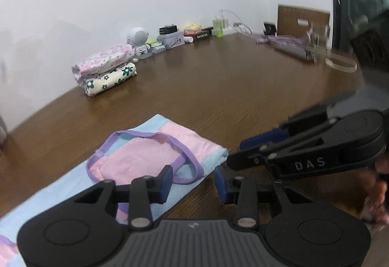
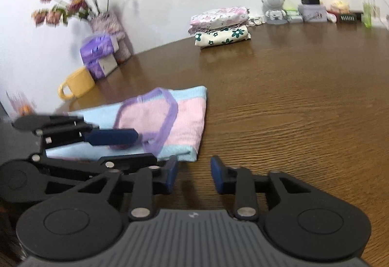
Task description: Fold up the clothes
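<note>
The brown wood-grain counter (image 1: 243, 87) carries all items. A pink and light-blue garment with purple trim (image 1: 155, 152) lies flat on it, partly folded, directly ahead of and under the left tool (image 1: 193, 182) and ahead-left of the right tool (image 2: 193, 174). Left tool: blue pads parted, empty, left pad above the garment's near edge. Right tool: pads parted, empty, above bare counter just beside the garment's corner. Far ahead of both tools, near the wall, sits a stack of folded clothes (image 2: 220, 26), floral cream piece at the bottom. Left of the right tool stands a yellow mug (image 2: 76, 85).
</note>
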`<action>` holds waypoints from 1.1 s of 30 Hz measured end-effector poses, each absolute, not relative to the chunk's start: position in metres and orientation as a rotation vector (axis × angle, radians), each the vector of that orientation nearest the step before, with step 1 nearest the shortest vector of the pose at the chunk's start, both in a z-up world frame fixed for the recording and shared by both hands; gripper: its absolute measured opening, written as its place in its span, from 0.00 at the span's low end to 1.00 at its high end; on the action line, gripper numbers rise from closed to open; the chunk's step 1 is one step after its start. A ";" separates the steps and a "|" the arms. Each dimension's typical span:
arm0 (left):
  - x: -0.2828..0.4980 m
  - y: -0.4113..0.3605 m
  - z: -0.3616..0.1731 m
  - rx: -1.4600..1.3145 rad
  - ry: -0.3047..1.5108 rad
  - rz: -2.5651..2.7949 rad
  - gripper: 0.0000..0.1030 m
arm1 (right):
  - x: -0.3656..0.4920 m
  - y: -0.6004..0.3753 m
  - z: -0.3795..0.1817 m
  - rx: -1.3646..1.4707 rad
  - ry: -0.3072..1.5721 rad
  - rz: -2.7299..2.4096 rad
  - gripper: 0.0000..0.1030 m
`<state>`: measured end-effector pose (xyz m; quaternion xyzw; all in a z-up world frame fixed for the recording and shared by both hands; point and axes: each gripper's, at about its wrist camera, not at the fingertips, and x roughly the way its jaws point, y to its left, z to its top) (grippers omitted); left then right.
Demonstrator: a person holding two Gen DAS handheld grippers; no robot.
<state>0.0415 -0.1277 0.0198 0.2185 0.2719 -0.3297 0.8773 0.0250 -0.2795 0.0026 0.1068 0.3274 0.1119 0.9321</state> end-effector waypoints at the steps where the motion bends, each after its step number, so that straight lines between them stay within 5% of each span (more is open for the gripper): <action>1: 0.039 -0.131 0.018 0.484 0.557 -0.682 0.36 | 0.025 -0.278 0.003 0.198 0.664 0.225 0.24; 10: 0.031 -0.150 0.010 0.632 0.492 -0.650 0.38 | 0.033 -0.266 0.002 0.098 0.637 0.255 0.03; 21: 0.024 -0.169 -0.004 0.872 0.385 -0.661 0.40 | 0.031 -0.261 0.016 0.046 0.585 0.262 0.02; 28: 0.026 -0.170 -0.011 0.913 0.362 -0.661 0.16 | 0.031 -0.261 0.019 0.055 0.579 0.269 0.02; 33: 0.029 -0.167 -0.010 0.869 0.375 -0.651 0.09 | 0.033 -0.267 0.018 0.125 0.587 0.277 0.02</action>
